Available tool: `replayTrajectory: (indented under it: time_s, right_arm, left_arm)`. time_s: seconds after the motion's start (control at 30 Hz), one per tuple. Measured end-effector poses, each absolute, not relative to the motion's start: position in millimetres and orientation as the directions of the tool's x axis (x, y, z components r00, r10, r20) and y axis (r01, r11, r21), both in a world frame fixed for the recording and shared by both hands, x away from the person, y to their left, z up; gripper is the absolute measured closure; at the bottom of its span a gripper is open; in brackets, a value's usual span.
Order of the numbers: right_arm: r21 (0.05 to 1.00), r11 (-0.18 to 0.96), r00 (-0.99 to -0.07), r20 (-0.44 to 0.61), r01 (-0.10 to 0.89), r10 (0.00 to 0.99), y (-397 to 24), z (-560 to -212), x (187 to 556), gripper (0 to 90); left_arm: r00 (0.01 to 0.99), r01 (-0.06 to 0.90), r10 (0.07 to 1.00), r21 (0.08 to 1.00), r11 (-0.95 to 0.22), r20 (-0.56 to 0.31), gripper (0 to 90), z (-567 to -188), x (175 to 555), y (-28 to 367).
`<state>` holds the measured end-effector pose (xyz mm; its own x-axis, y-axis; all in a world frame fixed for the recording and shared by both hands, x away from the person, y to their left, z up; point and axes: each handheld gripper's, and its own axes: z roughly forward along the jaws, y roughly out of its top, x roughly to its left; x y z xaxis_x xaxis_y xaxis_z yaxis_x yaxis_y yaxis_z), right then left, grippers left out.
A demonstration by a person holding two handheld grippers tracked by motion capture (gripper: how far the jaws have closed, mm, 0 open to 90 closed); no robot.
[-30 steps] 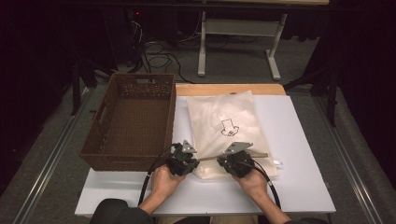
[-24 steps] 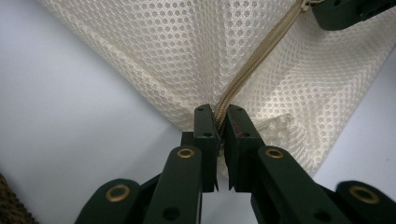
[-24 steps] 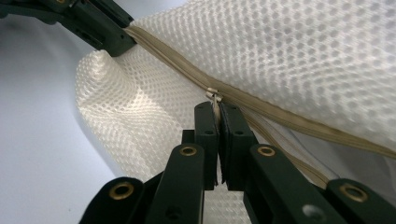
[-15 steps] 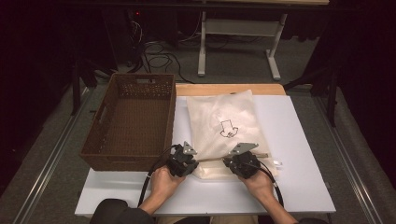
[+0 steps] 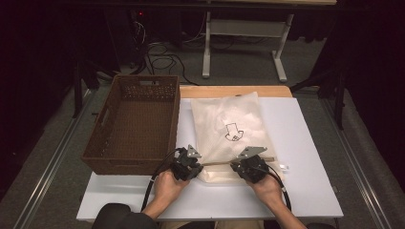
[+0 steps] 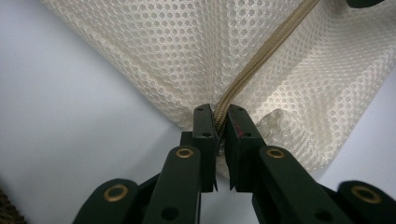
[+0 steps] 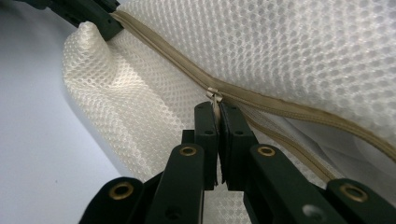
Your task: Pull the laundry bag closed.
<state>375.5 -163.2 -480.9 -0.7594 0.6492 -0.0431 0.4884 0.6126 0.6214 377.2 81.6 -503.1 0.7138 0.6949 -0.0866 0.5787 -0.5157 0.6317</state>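
Observation:
A cream mesh bag (image 5: 228,125) with a small black drawing lies flat on the white table (image 5: 305,143). A tan zipper (image 5: 220,162) runs along its near edge. My left gripper (image 5: 196,163) is at the bag's near left corner. In the left gripper view the left gripper (image 6: 222,115) is shut on the end of the zipper tape (image 6: 261,56). My right gripper (image 5: 245,164) is farther right along the same edge. In the right gripper view the right gripper (image 7: 217,111) is shut on the metal zipper pull (image 7: 214,96). Beyond the pull the zipper tapes (image 7: 299,140) lie parted.
A brown woven basket (image 5: 133,125) stands with nothing in it at the table's left, close beside the bag. A wooden board edge (image 5: 234,90) shows behind the bag. Bare white tabletop lies to the right of the bag and along the near edge. Both hands rest near the front edge.
My right gripper has shifted a little to the right along the bag's near edge, still on the zipper. The left gripper and the bag have stayed put.

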Motion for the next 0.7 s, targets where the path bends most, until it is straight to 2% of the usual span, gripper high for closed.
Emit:
replayTrajectory:
  time_s: [0.7]
  right_arm:
    - [0.621, 0.601, -0.750, -0.032, 0.504, 0.661, -173.2, -481.0, 376.9, 88.0]
  left_arm:
    - [0.710, 0.596, 0.695, 0.619, -0.511, -0.110, 83.5, -502.9, 379.7, 81.9]
